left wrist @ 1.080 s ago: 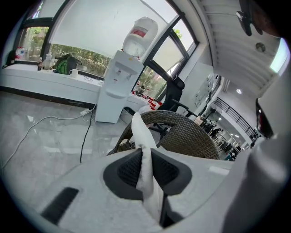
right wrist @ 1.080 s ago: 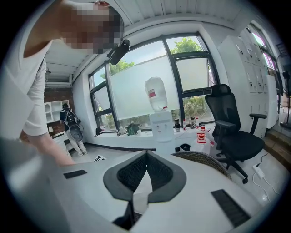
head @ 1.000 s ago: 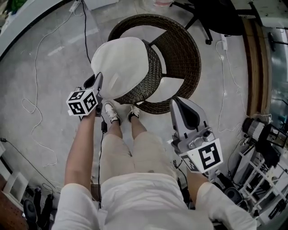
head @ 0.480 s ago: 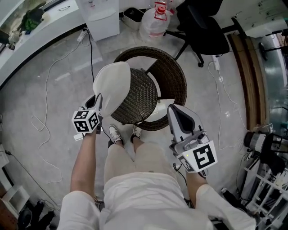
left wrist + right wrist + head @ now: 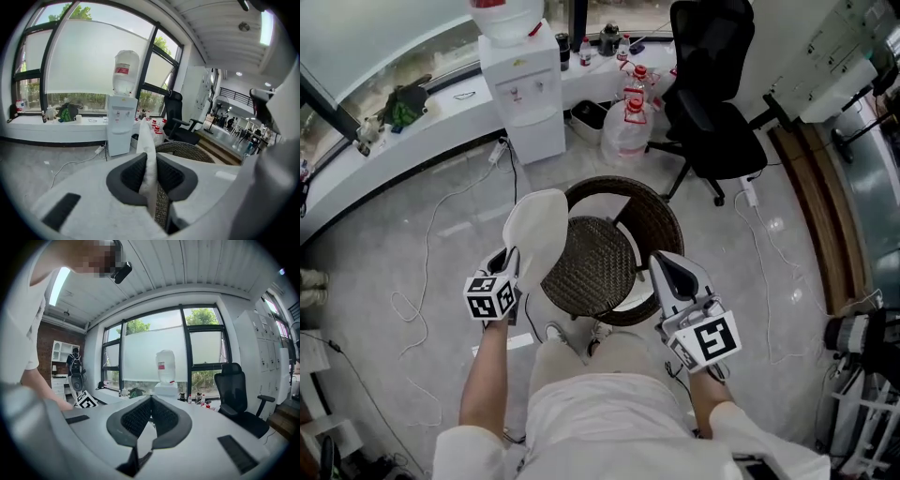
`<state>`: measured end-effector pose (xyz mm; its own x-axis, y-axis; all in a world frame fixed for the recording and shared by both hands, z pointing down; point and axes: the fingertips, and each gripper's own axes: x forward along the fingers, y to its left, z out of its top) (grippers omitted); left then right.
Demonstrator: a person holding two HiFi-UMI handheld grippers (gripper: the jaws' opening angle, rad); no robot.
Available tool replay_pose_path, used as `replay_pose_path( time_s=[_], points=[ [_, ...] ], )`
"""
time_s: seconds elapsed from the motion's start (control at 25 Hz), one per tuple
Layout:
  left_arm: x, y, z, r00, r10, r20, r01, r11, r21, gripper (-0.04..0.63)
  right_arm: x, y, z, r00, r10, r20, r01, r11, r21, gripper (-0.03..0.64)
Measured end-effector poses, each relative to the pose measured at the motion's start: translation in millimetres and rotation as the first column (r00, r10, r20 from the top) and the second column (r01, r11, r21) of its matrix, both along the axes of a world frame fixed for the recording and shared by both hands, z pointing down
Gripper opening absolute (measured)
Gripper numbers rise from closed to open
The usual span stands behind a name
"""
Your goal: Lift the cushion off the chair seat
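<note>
Hanging edge-up from the left gripper, the white cushion sits over the left rim of the wicker chair, and the woven seat beside it lies bare. In the left gripper view the jaws are pressed together on the cushion's near edge, with the fabric pinched thin between the dark pads. The right gripper is at the chair's right front rim; in the right gripper view its jaws meet at the tips and nothing is between them. Beyond the chair stand large water bottles and a black office chair. A water dispenser stands to their left. A thin cable trails across the grey floor.
</note>
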<state>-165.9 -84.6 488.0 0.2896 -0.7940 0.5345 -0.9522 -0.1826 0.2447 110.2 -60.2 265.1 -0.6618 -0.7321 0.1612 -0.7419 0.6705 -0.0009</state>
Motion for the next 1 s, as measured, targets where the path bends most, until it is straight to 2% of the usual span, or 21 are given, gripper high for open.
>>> replay_pose_path(
  time_s=[0.32, 0.44, 0.52, 0.64, 0.72, 1.0],
  points=[
    [-12.1, 1.0, -85.2, 0.999, -0.043, -0.013, 0.045, 0.991, 0.126, 0.054, 2.3, -7.3, -20.0, 1.000, 0.003, 0.023, -0.003, 1.000, 0.014, 0.002],
    [-21.6, -4.6, -128.9, 0.998, -0.061, -0.005, 0.061, 0.977, 0.204, 0.054, 4.0, -16.9, -36.0, 0.999, 0.010, 0.042, -0.011, 0.999, 0.038, 0.002],
    [-29.8, -7.6, -160.3, 0.996, -0.086, -0.007, 0.084, 0.960, 0.269, 0.053, 4.4, -24.0, -47.6, 0.999, 0.012, 0.053, -0.015, 0.998, 0.056, 0.002],
    [-40.8, -4.7, -206.0, 0.993, -0.120, -0.013, 0.117, 0.922, 0.368, 0.052, 4.8, -30.4, -63.7, 0.998, 0.010, 0.056, -0.014, 0.997, 0.079, 0.002],
    [-49.6, -1.1, -238.6, 0.990, -0.138, -0.008, 0.127, 0.890, 0.437, 0.052, 5.7, -36.0, -75.8, 0.998, 0.014, 0.056, -0.019, 0.994, 0.103, 0.002],
    [-84.7, 25.0, -344.7, 0.975, -0.219, -0.039, 0.191, 0.735, 0.650, 0.052, 27.2, -59.0, -106.5, 0.995, 0.075, 0.068, -0.085, 0.983, 0.164, 0.002]
  ],
)
